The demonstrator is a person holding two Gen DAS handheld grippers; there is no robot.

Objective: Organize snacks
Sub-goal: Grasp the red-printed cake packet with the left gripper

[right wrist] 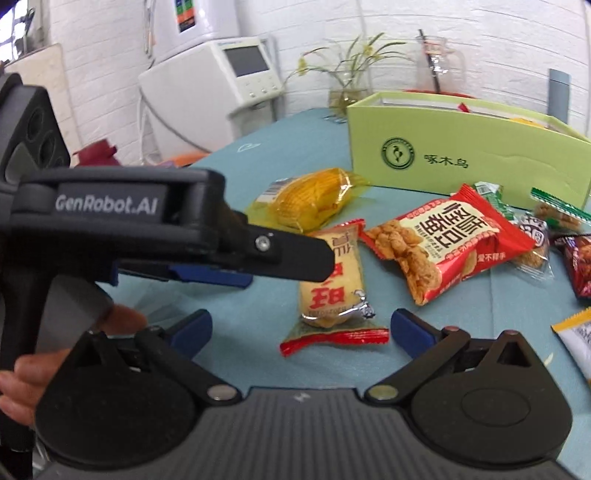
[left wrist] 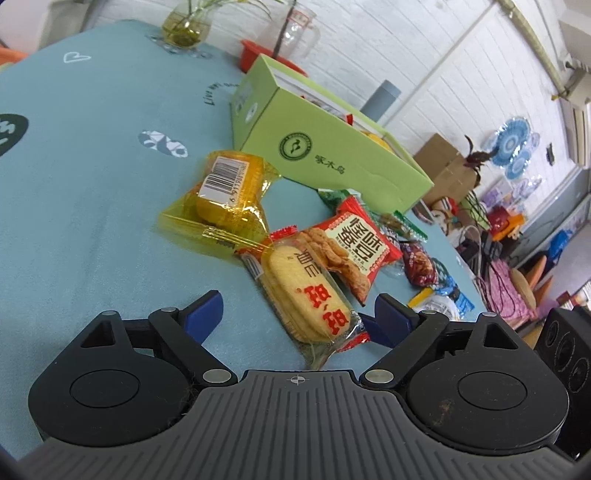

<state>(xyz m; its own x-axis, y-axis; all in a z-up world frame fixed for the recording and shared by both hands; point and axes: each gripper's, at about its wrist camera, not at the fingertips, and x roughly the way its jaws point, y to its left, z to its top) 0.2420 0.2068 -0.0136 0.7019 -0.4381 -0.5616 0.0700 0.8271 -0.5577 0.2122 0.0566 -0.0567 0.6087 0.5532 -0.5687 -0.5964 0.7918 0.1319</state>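
A clear pack of yellow rice crackers (left wrist: 306, 295) (right wrist: 332, 291) with red print lies on the teal tablecloth. My left gripper (left wrist: 295, 315) is open, and the pack's near end lies between its blue pads without being pressed. My right gripper (right wrist: 301, 328) is open too, just short of the pack's crimped red end. The left gripper's black finger (right wrist: 295, 254) reaches over the pack from the left. Beyond lie a yellow wrapped cake (left wrist: 225, 192) (right wrist: 314, 199) and a red snack bag (left wrist: 354, 247) (right wrist: 443, 236). An open green box (left wrist: 332, 140) (right wrist: 461, 147) stands behind them with some snacks inside.
Several more small packs (left wrist: 417, 264) (right wrist: 554, 214) lie to the right, near the table's edge. A glass vase with a plant (left wrist: 184, 29) (right wrist: 349, 88) and a glass jug (left wrist: 295, 29) (right wrist: 439, 62) stand behind the box. A hand (right wrist: 22, 373) holds the left gripper's handle.
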